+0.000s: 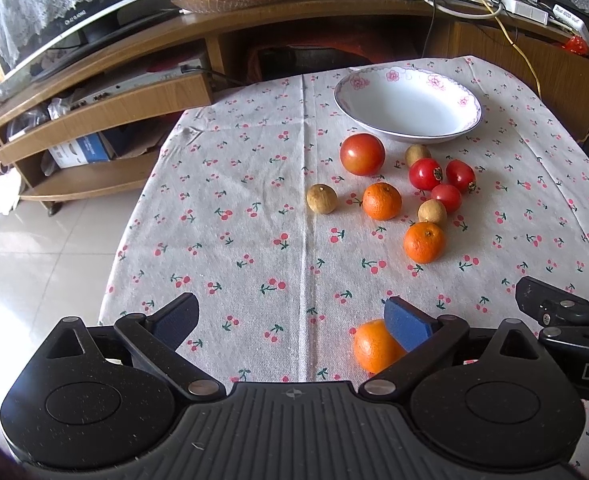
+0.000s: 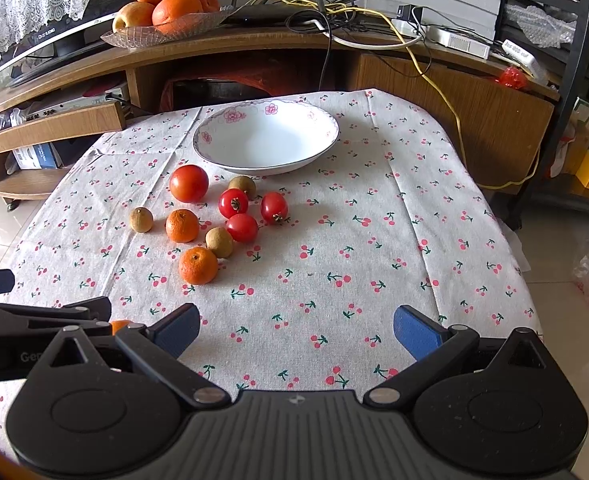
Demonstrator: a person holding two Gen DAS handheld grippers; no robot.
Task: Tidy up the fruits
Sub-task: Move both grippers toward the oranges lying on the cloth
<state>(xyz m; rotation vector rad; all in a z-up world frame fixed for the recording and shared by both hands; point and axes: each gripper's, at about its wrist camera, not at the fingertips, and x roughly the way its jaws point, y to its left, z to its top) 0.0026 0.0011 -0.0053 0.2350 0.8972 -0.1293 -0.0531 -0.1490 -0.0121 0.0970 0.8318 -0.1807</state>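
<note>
We find the bowl (image 1: 408, 105) empty; all fruit lies on the worktop near it. Both jaws gape, holding nothing. Sorting not yet begun.

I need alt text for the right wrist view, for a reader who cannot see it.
An open tool hovers over a cherry-print tablecloth. Ahead, small oranges, tomatoes and brown fruits lie loose before an empty white bowl. The other tool shows at the left edge.
</note>
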